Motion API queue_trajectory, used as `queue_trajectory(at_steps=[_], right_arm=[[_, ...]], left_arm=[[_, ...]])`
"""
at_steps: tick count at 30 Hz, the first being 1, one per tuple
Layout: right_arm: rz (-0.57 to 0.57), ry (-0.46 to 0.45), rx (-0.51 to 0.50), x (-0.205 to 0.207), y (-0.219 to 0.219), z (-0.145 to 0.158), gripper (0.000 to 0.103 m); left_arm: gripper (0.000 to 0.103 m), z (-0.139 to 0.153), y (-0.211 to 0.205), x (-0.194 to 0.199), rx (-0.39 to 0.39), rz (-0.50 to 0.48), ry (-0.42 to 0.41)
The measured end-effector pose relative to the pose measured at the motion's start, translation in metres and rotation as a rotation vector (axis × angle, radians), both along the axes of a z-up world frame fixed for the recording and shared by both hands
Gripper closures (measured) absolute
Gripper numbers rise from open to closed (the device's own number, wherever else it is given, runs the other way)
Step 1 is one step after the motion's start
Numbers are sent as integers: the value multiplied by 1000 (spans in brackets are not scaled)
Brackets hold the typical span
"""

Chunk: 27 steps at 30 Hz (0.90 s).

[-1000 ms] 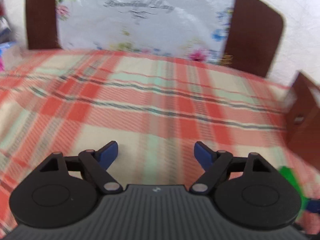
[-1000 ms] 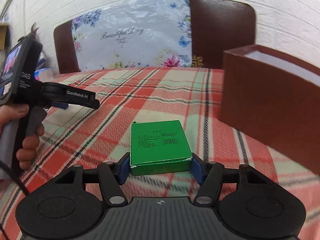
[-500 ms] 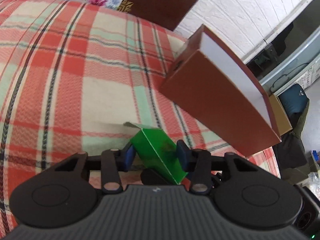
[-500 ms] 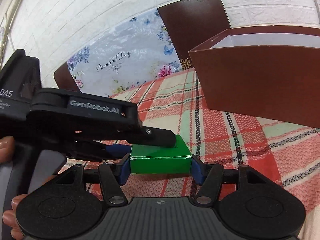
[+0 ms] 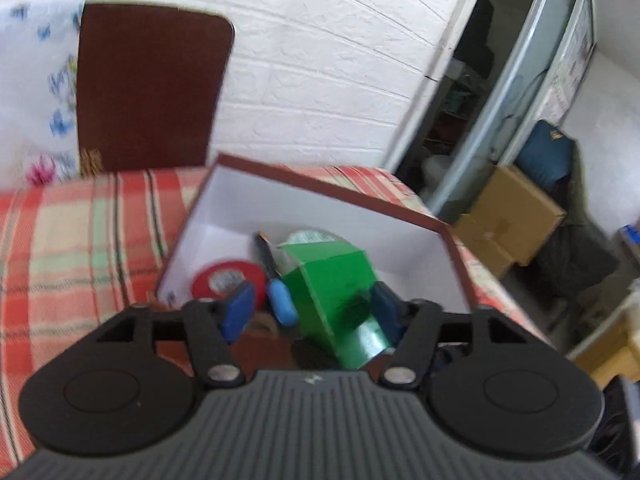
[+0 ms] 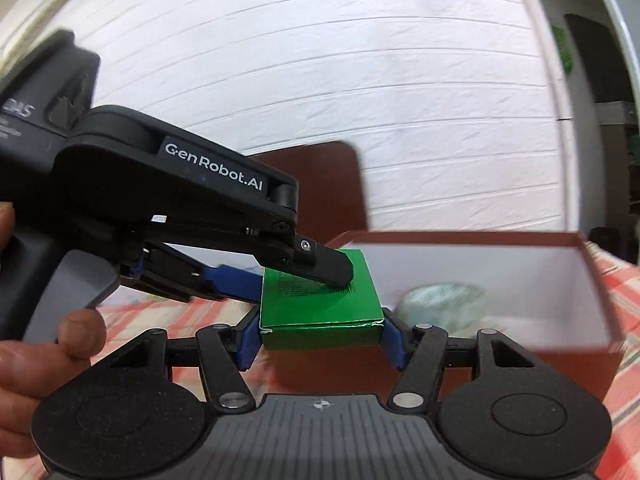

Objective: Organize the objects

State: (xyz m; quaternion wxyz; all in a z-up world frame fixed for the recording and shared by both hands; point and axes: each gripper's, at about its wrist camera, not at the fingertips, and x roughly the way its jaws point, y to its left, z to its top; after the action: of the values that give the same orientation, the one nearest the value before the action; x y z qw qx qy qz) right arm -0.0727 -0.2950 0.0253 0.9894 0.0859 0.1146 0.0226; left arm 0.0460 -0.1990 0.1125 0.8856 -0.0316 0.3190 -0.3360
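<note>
Your right gripper (image 6: 322,336) is clamped on the green carton (image 6: 320,304), blue pads flat against its two short sides. Your left gripper (image 5: 310,310) has just been opening; its jaws straddle the carton's far end, and whether the pads bear on it cannot be told. The carton hangs at the near rim of the brown box (image 6: 520,268), above the plaid cloth (image 5: 60,240). Judged light, thin-walled card, it will dent under hard squeeze; hold across flat faces, not corners. Tape rolls (image 5: 226,280) already occupy the box.
</note>
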Motion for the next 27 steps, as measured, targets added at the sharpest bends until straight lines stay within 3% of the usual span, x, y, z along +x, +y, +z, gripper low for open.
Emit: queue_trajectory(at_steps=[3, 5, 7, 11, 18, 27], right_arm=[[-82, 35, -27, 37, -16, -3, 39], [-90, 113, -62, 67, -22, -13, 29], [-106, 102, -33, 71, -28, -15, 25], [-123, 54, -75, 53, -26, -20, 24], [-180, 4, -48, 1, -29, -13, 22], [-214, 8, -8, -61, -18, 2, 22]], left_arm=[[32, -8, -15, 12, 108, 91, -48], [32, -13, -14, 17, 130, 119, -35], [30, -15, -10, 15, 136, 119, -49], [29, -9, -10, 4, 185, 141, -101], [29, -1, -1, -29, 269, 153, -207], [23, -1, 29, -63, 285, 200, -220]])
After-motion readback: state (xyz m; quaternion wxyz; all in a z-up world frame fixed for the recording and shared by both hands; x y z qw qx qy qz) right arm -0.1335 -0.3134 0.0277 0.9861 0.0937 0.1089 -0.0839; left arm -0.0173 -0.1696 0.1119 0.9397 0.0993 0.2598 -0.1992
